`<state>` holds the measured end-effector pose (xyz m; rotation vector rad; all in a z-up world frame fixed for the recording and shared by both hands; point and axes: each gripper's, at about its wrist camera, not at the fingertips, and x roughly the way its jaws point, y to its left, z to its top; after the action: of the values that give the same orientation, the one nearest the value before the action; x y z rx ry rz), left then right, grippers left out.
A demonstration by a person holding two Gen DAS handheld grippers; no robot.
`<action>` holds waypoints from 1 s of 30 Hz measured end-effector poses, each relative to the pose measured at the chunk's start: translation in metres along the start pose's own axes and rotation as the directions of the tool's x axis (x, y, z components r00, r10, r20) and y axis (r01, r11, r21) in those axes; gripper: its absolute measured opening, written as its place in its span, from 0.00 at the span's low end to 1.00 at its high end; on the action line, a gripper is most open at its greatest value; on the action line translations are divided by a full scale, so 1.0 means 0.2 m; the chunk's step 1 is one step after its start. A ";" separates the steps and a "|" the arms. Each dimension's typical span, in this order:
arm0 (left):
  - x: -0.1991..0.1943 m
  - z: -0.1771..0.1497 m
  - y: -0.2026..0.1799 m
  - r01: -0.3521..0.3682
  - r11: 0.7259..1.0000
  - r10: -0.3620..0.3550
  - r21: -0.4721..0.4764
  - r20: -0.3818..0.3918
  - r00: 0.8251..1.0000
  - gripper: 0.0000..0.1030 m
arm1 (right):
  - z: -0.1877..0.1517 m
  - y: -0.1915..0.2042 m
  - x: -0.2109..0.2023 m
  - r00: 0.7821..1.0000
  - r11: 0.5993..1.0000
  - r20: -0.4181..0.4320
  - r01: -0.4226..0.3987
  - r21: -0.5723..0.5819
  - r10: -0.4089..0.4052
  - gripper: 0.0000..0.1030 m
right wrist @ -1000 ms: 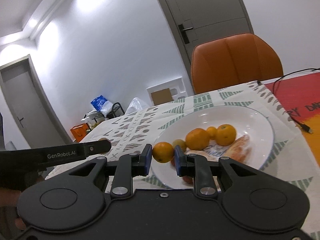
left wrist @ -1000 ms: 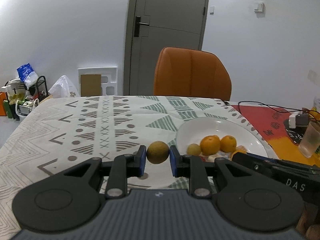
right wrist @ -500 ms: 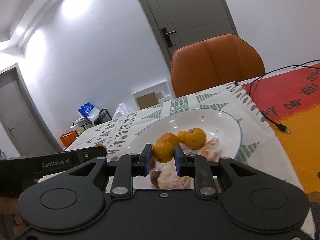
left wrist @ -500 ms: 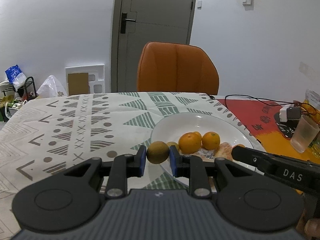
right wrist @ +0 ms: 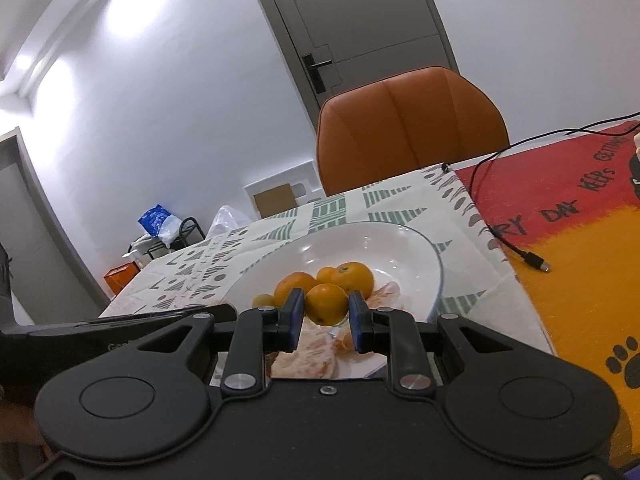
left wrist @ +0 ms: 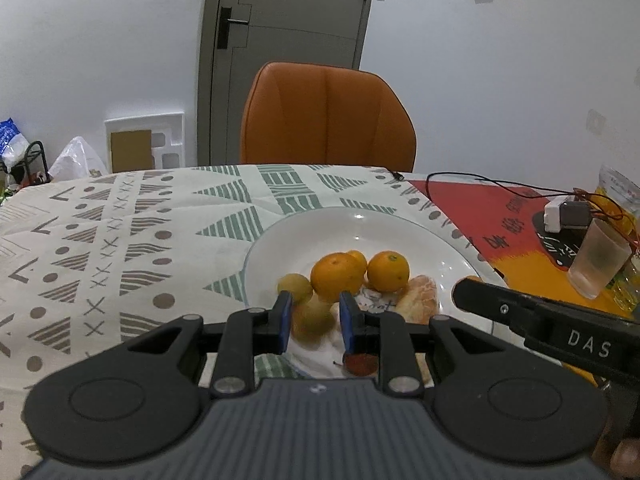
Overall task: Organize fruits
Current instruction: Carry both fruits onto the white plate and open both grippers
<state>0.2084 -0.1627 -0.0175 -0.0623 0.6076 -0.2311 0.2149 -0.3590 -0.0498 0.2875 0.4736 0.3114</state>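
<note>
Nearest to us, the left tongs hang above the near rim of the white plate. Their blue pads stand apart, and the blurred yellow-green fruit lies between them with a gap showing on the right side; we cannot tell whether the left pad touches it. We therefore read these tongs as parted and not gripping.

Similarly near, the right tongs are clamped on a small orange, both pads pressed against its sides. We see the orange held above the near part of the plate, over peeled citrus segments.

Within the plate we note a pale yellow fruit, two oranges touching one another, a smaller one behind them, and a peeled piece just beside them on the right. A dark red fruit sits at the near rim, partly hidden by the tongs.

Beyond the pile we see the far half of the plate bare. The patterned cloth on the counter lies open to the left of the plate. To the right, the red and orange mat carries a black cable, a plastic cup and a white adapter.

Farthest, an orange chair stands at the far counter edge, before a grey door.
</note>
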 end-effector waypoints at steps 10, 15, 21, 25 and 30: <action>0.01 0.01 0.08 -0.036 0.999 0.036 -0.023 -0.013 0.999 0.27 | 0.00 -0.01 0.07 1.000 1.000 -0.017 -0.008 0.010 0.008 0.22; -0.02 0.02 0.14 -0.059 0.998 0.059 -0.034 -0.011 0.998 0.27 | 0.01 0.02 0.10 1.000 1.000 -0.008 -0.017 0.011 0.018 0.24; -0.06 0.01 0.20 -0.075 0.996 0.074 -0.051 -0.008 0.997 0.39 | -0.01 0.05 0.11 0.999 1.000 -0.016 -0.031 0.002 0.031 0.41; -0.10 0.00 0.22 -0.089 0.994 0.089 -0.065 0.002 0.996 0.58 | -0.02 0.06 0.10 0.999 1.000 -0.028 -0.026 0.010 0.026 0.41; -0.17 0.00 0.24 -0.107 0.992 0.108 -0.064 0.027 0.994 0.74 | -0.02 0.10 0.06 0.999 1.000 -0.033 -0.019 0.001 0.019 0.42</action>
<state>0.1916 -0.1085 -0.0048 -0.0927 0.5863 -0.1067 0.2193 -0.3361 -0.0506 0.2885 0.5041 0.3347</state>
